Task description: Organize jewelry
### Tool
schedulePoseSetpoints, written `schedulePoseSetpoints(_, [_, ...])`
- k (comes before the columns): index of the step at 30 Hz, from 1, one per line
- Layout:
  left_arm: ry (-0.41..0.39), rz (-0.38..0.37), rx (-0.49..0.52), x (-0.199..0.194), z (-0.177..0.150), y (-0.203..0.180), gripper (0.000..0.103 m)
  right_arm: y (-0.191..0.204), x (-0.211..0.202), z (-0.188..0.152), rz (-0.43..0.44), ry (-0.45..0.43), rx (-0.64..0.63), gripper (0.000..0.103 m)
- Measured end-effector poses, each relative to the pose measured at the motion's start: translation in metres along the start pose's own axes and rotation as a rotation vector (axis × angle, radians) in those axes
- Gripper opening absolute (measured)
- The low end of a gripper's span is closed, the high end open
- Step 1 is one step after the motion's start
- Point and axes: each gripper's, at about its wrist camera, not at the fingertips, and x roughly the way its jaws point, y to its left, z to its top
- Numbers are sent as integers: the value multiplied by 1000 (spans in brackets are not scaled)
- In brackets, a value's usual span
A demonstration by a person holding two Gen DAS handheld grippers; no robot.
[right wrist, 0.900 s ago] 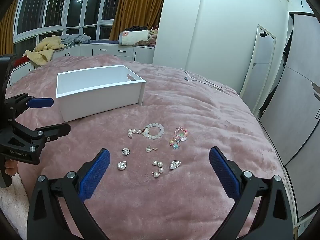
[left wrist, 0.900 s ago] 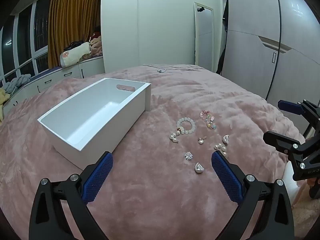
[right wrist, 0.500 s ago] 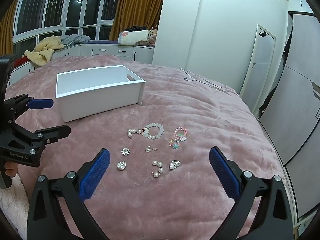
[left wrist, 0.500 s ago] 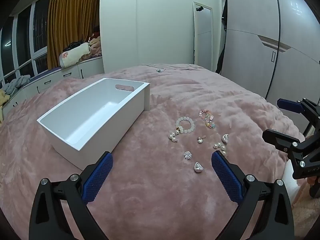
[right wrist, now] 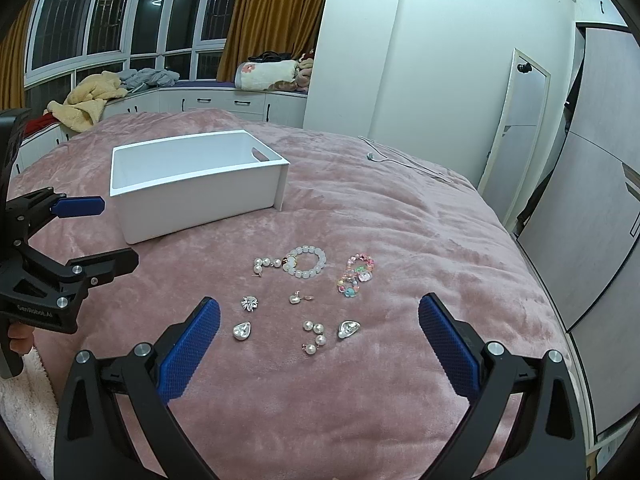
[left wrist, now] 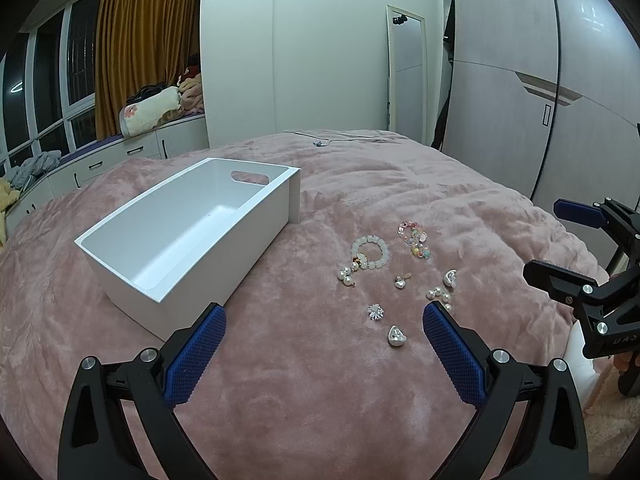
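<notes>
An empty white box (left wrist: 132, 236) (right wrist: 192, 192) stands on the pink bed cover. Beside it lie a white bead bracelet (left wrist: 370, 251) (right wrist: 306, 266), a coloured bead bracelet (left wrist: 416, 238) (right wrist: 356, 276), pearl earrings (right wrist: 314, 336) and several small silver pieces (left wrist: 396, 336) (right wrist: 242, 330). My left gripper (left wrist: 324, 316) is open and empty, above the cover just short of the jewelry. My right gripper (right wrist: 320, 308) is open and empty, also short of the jewelry. Each gripper shows in the other's view, the right one (left wrist: 560, 240) and the left one (right wrist: 108, 232).
A white cable (right wrist: 400, 160) lies on the far side of the bed. A wardrobe (left wrist: 560, 100) and a mirror (left wrist: 406, 76) stand beyond the bed. Window cabinets with clothes (right wrist: 92, 104) run along the left.
Both views shift slightly; the box and jewelry have not moved. Both grippers stay open.
</notes>
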Motion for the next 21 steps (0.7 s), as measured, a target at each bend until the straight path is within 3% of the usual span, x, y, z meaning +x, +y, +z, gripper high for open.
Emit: schedulePoseSetpoints(21, [-4, 0, 1, 0, 0, 0, 100, -1, 1, -1, -1, 2, -1, 98])
